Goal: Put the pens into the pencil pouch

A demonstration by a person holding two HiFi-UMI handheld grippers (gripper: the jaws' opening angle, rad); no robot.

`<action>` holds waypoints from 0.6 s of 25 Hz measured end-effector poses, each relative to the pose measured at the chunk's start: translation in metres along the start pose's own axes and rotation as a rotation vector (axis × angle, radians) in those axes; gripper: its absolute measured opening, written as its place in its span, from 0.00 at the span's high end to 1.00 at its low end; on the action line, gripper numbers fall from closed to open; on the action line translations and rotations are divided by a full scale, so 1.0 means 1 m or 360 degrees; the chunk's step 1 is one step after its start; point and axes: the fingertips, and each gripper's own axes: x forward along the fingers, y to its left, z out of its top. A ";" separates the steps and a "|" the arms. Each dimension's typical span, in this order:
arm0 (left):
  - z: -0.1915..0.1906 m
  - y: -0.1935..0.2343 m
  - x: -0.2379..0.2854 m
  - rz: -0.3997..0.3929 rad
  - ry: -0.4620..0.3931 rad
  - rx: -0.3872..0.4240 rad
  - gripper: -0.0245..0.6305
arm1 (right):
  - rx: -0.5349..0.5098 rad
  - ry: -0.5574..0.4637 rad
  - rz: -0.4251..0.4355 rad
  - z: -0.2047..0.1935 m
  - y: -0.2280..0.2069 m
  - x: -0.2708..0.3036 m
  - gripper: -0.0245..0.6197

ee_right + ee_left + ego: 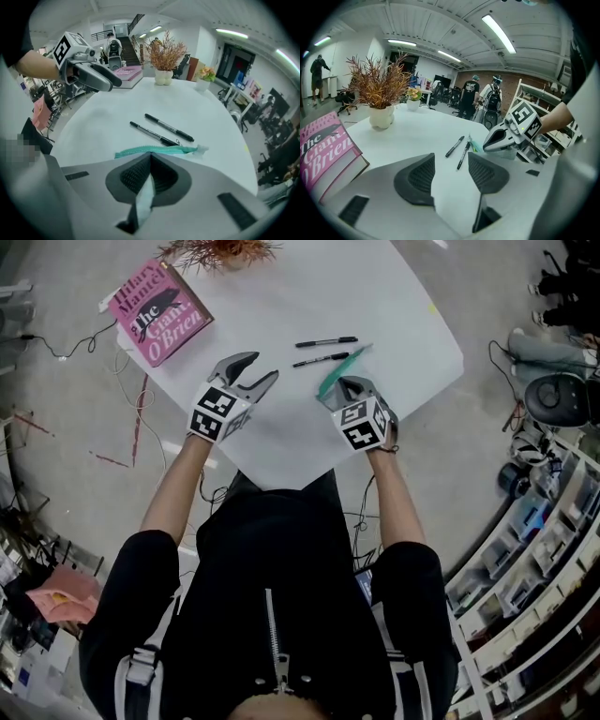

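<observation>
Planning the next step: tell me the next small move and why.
Probably bring the open left gripper to the zipper to open it: the right gripper is shut on the pouch, the zipper looks closed, and both pens lie on the table.

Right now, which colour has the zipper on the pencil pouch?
The zipper is teal green; it shows best in the right gripper view.

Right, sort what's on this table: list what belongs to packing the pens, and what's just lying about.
Belongs to the job:
pencil pouch, pinched in the shut right gripper
far pen and near pen, both lying loose beside the pouch
left gripper, open and empty

Just lying about:
pink book
potted dried plant
small flower pot
</observation>
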 end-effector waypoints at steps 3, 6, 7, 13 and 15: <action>0.002 -0.004 0.005 -0.0021 0.0013 0.0021 0.59 | 0.0014 -0.0037 -0.0015 -0.001 -0.002 -0.009 0.95; 0.005 -0.007 0.009 -0.0031 0.0010 0.0027 0.59 | 0.0022 -0.0051 -0.0025 0.002 -0.005 -0.012 0.95; 0.005 -0.008 0.010 -0.0034 0.0007 0.0026 0.59 | 0.0023 -0.0068 -0.0029 0.004 -0.006 -0.015 0.95; -0.001 -0.012 0.028 -0.0077 0.0068 0.0129 0.59 | 0.0026 -0.0223 -0.0045 0.016 -0.008 -0.034 0.95; -0.006 -0.017 0.036 -0.0123 0.0128 0.0196 0.60 | 0.0040 -0.0235 -0.0054 0.015 -0.010 -0.036 0.95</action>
